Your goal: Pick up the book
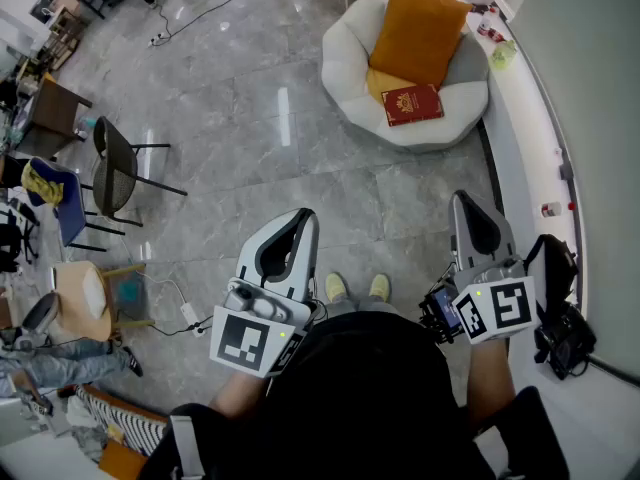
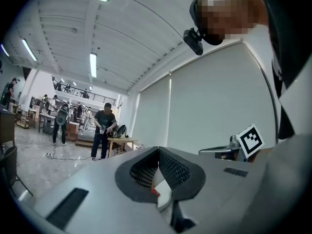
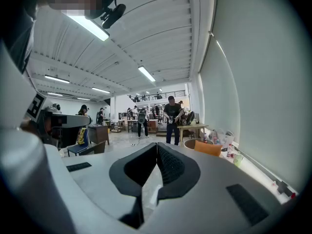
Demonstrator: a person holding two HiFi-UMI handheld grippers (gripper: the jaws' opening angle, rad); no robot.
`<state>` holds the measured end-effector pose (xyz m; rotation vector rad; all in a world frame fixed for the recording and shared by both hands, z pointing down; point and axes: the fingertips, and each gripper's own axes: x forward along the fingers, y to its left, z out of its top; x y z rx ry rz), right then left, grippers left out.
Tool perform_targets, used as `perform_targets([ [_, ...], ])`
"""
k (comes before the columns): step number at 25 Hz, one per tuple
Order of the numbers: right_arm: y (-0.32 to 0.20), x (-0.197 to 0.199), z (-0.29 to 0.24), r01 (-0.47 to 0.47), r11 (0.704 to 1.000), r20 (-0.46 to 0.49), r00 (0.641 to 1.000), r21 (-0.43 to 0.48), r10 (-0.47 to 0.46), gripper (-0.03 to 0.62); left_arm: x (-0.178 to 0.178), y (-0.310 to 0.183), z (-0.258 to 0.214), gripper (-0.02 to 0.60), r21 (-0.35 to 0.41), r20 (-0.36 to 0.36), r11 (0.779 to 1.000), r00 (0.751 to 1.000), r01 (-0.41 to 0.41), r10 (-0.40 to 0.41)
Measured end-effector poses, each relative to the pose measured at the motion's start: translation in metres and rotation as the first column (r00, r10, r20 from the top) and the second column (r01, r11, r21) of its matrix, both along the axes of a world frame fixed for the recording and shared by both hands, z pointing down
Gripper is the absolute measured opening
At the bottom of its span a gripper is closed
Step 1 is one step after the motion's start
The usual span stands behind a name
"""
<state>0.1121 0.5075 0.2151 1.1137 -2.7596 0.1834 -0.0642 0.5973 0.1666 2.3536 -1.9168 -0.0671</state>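
**Status: Approach Not Begun, Both Grippers Empty**

The red hardcover book with a gold emblem [image 1: 412,104] lies flat on the seat of the round white cushioned armchair [image 1: 345,78]. It rests against the lower edge of the upright orange pillow [image 1: 420,30], which props it at the back of the seat. The chair is well apart from the operator, across a stretch of grey polished tile floor [image 1: 250,118].

The left gripper [image 1: 305,215] is held at waist height and points level into the room. Its jaws are closed tip to tip with nothing between them. The right gripper [image 1: 463,198] sits beside it, pointed slightly downward toward the chair. Its jaws are likewise fully closed and empty.

Both tools are carried close to the body, a travel posture rather than a reach. The right gripper is on the chair's side, so it is the likelier one to make the pick. Its jaws must open before contact. The flat book gives little edge to grasp, so the soft seat may help a jaw slide under.
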Motion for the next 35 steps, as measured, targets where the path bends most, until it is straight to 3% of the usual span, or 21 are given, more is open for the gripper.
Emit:
perform_targets([
  [7,0.014,-0.017,-0.008,0.004,1.000,-0.013,1.000,0.026,-0.004,0.014,-0.012,0.016,-0.001,0.014,0.003,-0.031,1.000,1.000,0.005,-0.005],
  [16,0.038,-0.026,-0.017,0.064,0.997,0.131,0.990,-0.044,-0.058,0.012,-0.017,0.030,-0.006,0.014,0.034,-0.018,0.999,1.000,-0.019,0.020],
  [25,0.055,-0.056,-0.012,0.090,0.995,0.091,0.992,-0.053,-0.085,0.012,-0.045,0.042,-0.005,0.014,0.030,-0.054,0.999,0.998,-0.018,0.020],
  [30,0.067,-0.075,-0.010,0.120,0.990,0.161,0.981,-0.078,-0.106,0.012,-0.059,0.051,-0.003,0.013,0.053,-0.087,0.998,0.996,-0.014,0.018],
  [35,0.076,-0.091,-0.004,0.120,0.990,0.154,0.982,-0.071,-0.108,0.012,-0.078,0.053,0.004,0.013,0.058,-0.074,0.998,0.997,-0.011,0.015],
])
